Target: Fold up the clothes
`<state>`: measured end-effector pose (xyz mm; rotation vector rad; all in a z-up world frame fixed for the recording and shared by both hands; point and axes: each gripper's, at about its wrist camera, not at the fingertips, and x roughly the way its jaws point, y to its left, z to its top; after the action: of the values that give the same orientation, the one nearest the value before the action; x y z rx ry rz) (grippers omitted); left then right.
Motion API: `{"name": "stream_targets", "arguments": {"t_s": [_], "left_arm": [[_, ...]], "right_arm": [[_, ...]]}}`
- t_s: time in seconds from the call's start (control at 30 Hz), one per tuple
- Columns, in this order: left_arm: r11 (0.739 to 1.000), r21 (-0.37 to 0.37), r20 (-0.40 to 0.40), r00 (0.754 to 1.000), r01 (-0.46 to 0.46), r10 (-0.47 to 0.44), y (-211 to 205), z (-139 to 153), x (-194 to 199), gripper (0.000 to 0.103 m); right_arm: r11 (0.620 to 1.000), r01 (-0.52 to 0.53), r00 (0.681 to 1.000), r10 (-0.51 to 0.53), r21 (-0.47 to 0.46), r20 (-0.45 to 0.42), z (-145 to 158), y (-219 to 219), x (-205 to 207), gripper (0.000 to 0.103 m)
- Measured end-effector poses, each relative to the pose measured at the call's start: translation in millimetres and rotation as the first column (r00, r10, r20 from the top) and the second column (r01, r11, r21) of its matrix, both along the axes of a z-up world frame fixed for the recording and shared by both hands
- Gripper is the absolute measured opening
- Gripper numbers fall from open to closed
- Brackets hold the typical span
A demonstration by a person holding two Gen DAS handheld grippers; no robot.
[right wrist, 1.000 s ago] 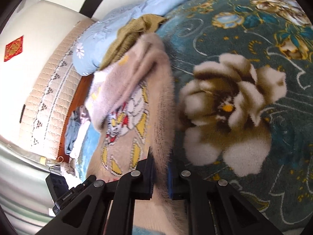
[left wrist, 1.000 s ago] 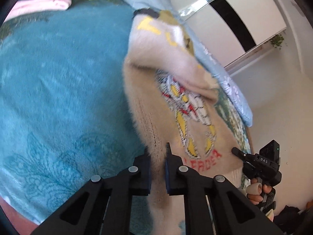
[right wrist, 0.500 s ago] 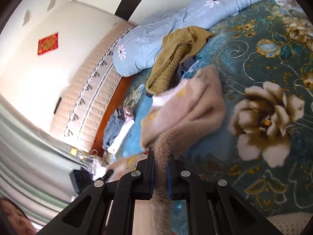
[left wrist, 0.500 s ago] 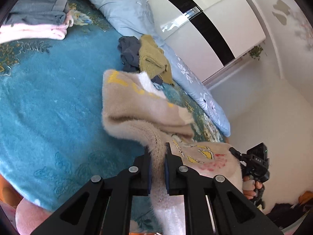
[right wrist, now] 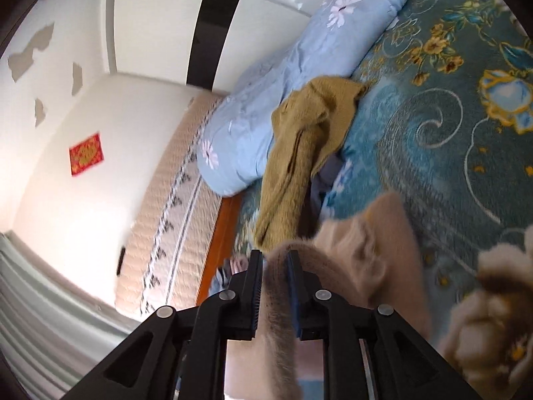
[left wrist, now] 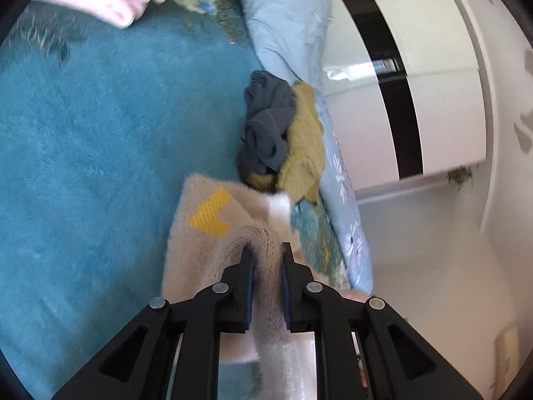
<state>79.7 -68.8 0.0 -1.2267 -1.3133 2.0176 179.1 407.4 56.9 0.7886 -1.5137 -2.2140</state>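
Observation:
A fuzzy beige sweater (left wrist: 200,230) with yellow marks lies partly on the teal bed blanket (left wrist: 100,140). My left gripper (left wrist: 266,253) is shut on a ribbed edge of it, which arches up between the fingers. In the right wrist view the beige sweater (right wrist: 369,253) hangs from my right gripper (right wrist: 273,260), shut on another fuzzy edge. The rest of the garment trails toward the camera, and its printed front is hidden.
An olive garment (left wrist: 303,146) and a grey garment (left wrist: 266,123) lie heaped against a light-blue floral duvet roll (left wrist: 293,33). Folded pink and grey clothes (left wrist: 106,3) sit at the far corner. A padded headboard (right wrist: 163,220) and white wardrobe (left wrist: 416,76) stand beyond the bed.
Both grippers carried the sweater edge forward over the rest of the garment, toward the heaped clothes. The printed front has gone out of sight; the other gripper has left the left view.

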Motion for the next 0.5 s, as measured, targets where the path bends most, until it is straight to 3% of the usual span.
{"name": "stream_targets", "arguments": {"t_s": [0.1,0.23,0.47,0.5], "left_arm": [[0.997,0.058,0.004,0.999,-0.043,0.043,-5.9,-11.0,-3.4,0.017],[0.986,0.134,0.013,0.995,-0.101,0.1,-13.7,-25.7,-7.8,0.029],[0.944,0.263,0.039,0.98,-0.2,0.197,-27.4,-51.3,-15.6,0.03],[0.963,0.209,0.017,0.985,-0.172,0.172,-22.9,-46.5,-16.3,0.03]], "right_arm": [[0.996,0.046,0.999,-0.048,-0.075,-0.015,-19.1,12.0,-5.7,0.026],[0.998,0.057,0.998,-0.057,-0.007,0.034,-29.8,19.7,-7.7,0.027],[0.998,0.018,0.996,-0.023,0.055,0.086,-41.8,12.9,-18.2,0.031],[0.998,0.006,0.995,-0.013,0.069,0.095,-43.3,9.8,-21.2,0.031]]}}
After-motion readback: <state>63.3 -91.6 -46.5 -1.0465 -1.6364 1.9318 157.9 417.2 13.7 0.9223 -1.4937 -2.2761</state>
